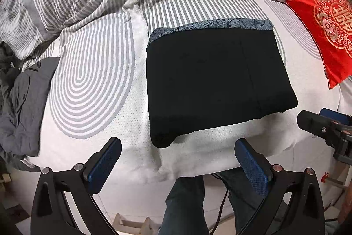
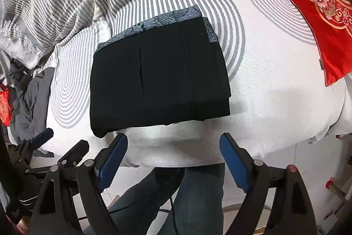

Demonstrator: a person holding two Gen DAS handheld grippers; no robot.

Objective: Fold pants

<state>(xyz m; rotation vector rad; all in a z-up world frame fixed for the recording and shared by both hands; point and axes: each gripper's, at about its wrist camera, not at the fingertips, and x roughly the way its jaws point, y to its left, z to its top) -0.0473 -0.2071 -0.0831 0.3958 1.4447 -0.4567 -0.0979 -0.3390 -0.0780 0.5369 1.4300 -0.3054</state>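
In the left wrist view, the black pants (image 1: pixel 217 83) are seen folded into a compact rectangle on the white mattress (image 1: pixel 136 147), with a blue patterned band along the far edge. The left gripper (image 1: pixel 177 158) is held above the near edge of the bed, its jaws wide apart, with nothing between them. A red cushion (image 1: pixel 325 32) lies at the right, and a grey garment (image 1: pixel 24 102), probably a shirt, at the left.

In the right wrist view, the same pants (image 2: pixel 158 76) are shown lying flat. The right gripper (image 2: pixel 173 152) is also spread wide and empty. The person's legs (image 2: pixel 198 195) are seen below it.
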